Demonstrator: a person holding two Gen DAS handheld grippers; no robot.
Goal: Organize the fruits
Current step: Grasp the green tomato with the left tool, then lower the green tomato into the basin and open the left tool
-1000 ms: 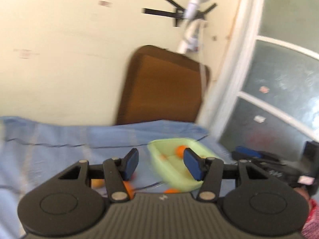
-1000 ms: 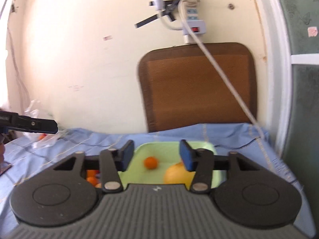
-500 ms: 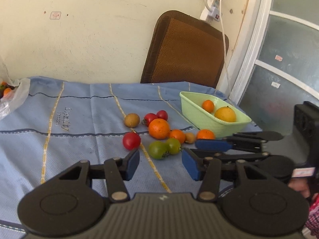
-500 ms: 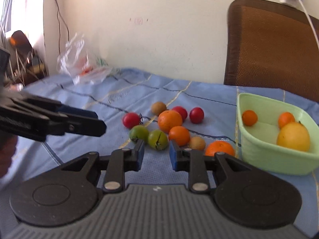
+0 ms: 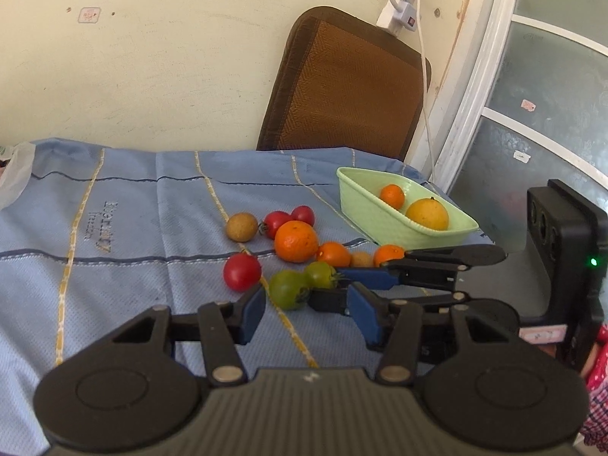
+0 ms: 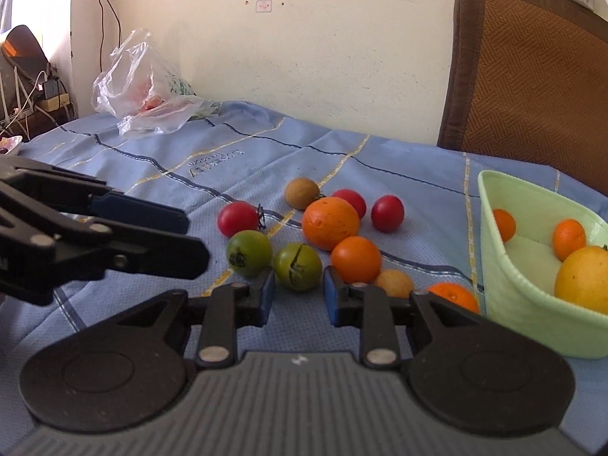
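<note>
— Hovering low over the blue cloth (image 6: 380,159), the right gripper (image 6: 297,295) has its jaws spread, a cracked green tomato (image 6: 298,271) just beyond the tips. See the left one?

— Yes, the left gripper (image 5: 308,313) is spread too and holds nothing, with another green tomato (image 5: 288,289) right ahead of it.

— Where is the rest of the fruit?

— Loose on the cloth: a big orange (image 6: 330,222), red tomatoes, smaller oranges and two brownish fruits, all clustered. A yellow fruit (image 6: 583,279) and small oranges sit in the pale green tub (image 6: 524,304) at the right

— A plastic bag (image 6: 146,85) lies by the wall
</note>
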